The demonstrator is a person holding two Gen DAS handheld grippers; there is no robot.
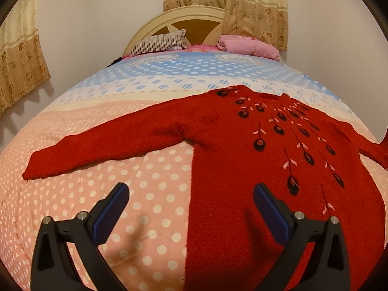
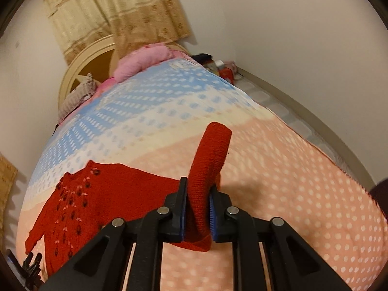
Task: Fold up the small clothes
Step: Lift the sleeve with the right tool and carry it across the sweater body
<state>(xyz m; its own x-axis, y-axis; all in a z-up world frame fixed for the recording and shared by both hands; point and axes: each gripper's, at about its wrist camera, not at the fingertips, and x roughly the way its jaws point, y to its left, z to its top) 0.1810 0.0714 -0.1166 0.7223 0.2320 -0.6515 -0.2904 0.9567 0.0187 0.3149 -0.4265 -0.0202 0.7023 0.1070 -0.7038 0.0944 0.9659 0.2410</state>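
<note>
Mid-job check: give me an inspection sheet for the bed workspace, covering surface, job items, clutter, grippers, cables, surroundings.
Surface: polka-dot bedspread, pink near, blue farther.
Job's things: red sweater lies flat, front up; one sleeve lifted off the bed.
Clutter: striped pillow and pink bedding at the headboard; small items beside the bed.
Grippers: left gripper open above the sweater's edge; right gripper shut on the sleeve.
Cables: nothing seen.
Surroundings: curtains, headboard, plain wall.
</note>
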